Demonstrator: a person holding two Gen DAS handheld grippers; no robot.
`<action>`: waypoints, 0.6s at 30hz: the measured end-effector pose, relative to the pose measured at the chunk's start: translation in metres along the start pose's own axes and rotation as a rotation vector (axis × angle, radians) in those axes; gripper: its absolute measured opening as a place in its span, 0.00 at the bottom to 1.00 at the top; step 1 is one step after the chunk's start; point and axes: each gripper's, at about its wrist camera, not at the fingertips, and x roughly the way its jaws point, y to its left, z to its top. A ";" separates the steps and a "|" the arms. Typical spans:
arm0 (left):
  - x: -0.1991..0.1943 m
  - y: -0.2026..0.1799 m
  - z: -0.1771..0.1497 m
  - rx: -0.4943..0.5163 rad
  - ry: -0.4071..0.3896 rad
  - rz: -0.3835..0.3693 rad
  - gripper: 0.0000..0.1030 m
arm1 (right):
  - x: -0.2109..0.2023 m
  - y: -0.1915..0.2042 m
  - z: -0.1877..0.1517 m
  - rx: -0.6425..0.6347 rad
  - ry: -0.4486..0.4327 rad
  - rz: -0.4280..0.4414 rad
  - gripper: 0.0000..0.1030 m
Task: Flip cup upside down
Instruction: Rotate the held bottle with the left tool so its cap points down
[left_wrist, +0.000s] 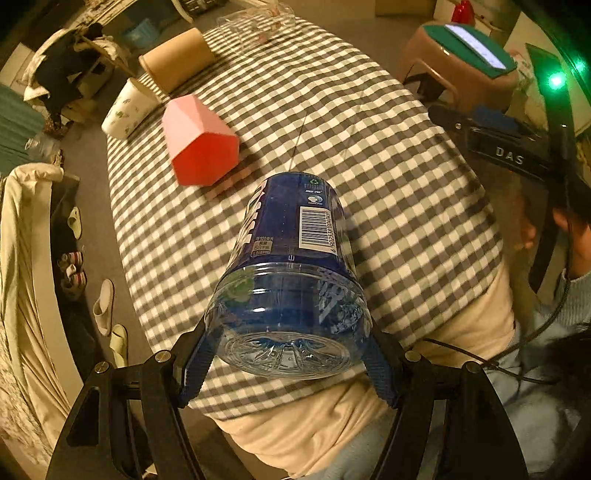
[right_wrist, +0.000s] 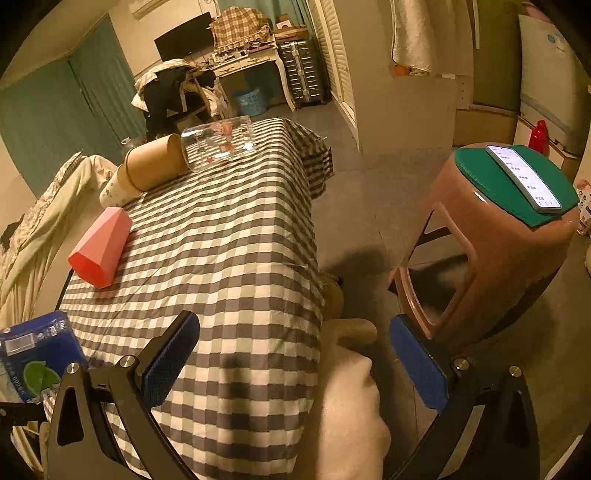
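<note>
A clear plastic cup with a blue label (left_wrist: 288, 266) is held tilted above the checked tablecloth (left_wrist: 369, 140). Its ribbed base faces the camera and its mouth points away toward the table. My left gripper (left_wrist: 288, 343) is shut on it, one blue pad on each side of the base. In the right wrist view the same cup (right_wrist: 37, 354) shows at the lower left edge. My right gripper (right_wrist: 291, 325) hangs open over the table's near right corner with nothing between its fingers.
A pink faceted cup (left_wrist: 201, 144), a brown paper cup (left_wrist: 177, 59), a white floral cup (left_wrist: 125, 109) and a clear container (left_wrist: 258, 22) lie on the table's far left side. A brown stool (right_wrist: 498, 240) with a phone (right_wrist: 524, 177) stands to the right.
</note>
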 end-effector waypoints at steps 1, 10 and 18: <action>0.001 0.000 0.006 0.012 0.009 0.002 0.71 | 0.001 -0.003 0.001 0.005 0.003 0.000 1.00; 0.001 -0.001 0.048 0.072 0.045 0.013 0.71 | 0.008 -0.032 0.013 0.080 0.002 -0.033 1.00; 0.003 0.008 0.058 0.055 -0.044 0.009 0.73 | 0.012 -0.049 0.017 0.107 0.010 -0.056 1.00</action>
